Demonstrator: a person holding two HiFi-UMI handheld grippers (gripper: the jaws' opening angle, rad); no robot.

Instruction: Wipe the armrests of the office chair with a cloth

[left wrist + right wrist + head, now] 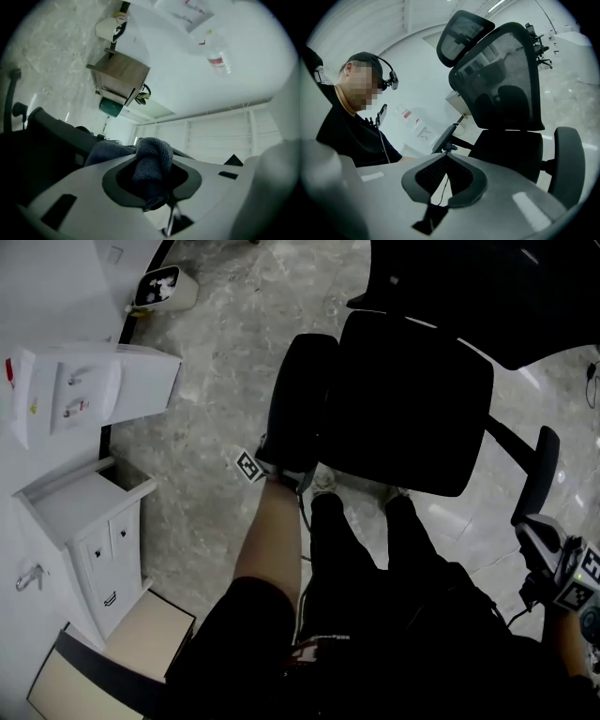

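- Left gripper (150, 183) view: jaws clamped on a bunched blue cloth (151, 157), which trails left onto the dark office chair (44, 140).
- Head view: cloth not made out. The left gripper's marker cube (248, 466) sits by the left-hand armrest (302, 399).
- Right gripper (446, 155) view: jaws together, nothing between them; chair ahead, apart.
- Head view: right gripper near the right-hand armrest (541, 470).

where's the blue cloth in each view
Head view: not made out; the left gripper sits at the near end of an armrest.
Left gripper view: centre, the cloth bunched between the shut jaws.
Right gripper view: not made out.
Shared landmark: the black office chair, plain in the head and right gripper views.
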